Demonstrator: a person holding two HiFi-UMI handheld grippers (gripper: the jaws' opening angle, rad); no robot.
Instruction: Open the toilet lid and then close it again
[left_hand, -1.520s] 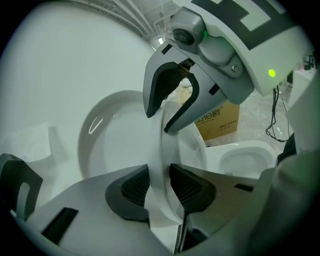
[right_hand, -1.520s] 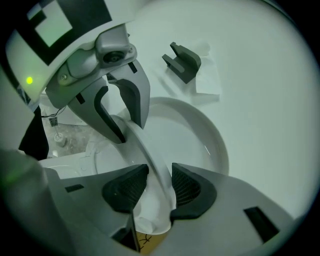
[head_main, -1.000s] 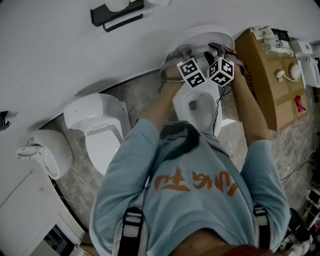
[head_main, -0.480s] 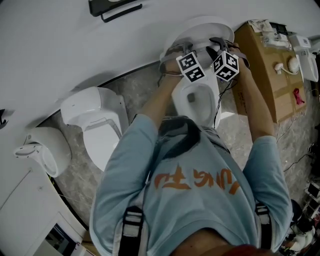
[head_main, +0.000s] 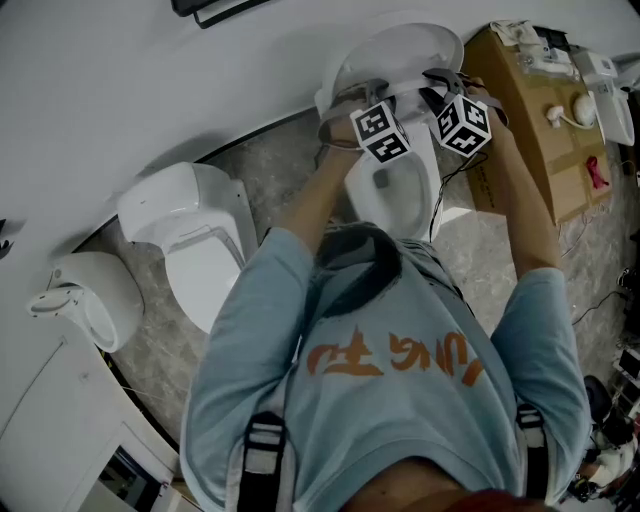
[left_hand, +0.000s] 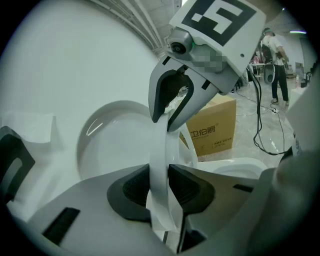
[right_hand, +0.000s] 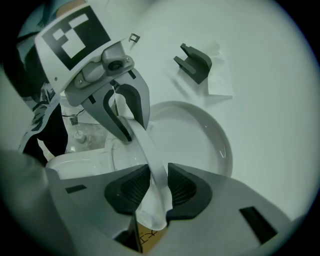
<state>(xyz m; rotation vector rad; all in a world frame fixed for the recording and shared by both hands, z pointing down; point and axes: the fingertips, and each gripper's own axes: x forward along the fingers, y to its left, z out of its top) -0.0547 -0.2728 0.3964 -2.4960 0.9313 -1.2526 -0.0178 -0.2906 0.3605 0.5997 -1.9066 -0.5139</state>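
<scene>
head view: toilet lid (head_main: 400, 48) stands raised at the bowl's back edge. left gripper (left_hand: 160, 187) and right gripper (right_hand: 159, 187), jaws just closed further, each clamp the upright seat ring (left_hand: 159, 150). the closing step seems in hand, and it calls for an even, joint lowering.

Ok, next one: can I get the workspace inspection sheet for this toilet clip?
Surface: grey marbled floor, white wall.
Job's things: toilet lid tilted up near the wall; bowl uncovered.
Clutter: cardboard box beside the toilet, small items on top.
Claws: left claw and right claw both shut on the lid's rim, side by side; their jaws have just been closing.
Cables: black cable hangs down to the floor near the box.
Surroundings: second toilet at the left; black bracket on the wall.
</scene>
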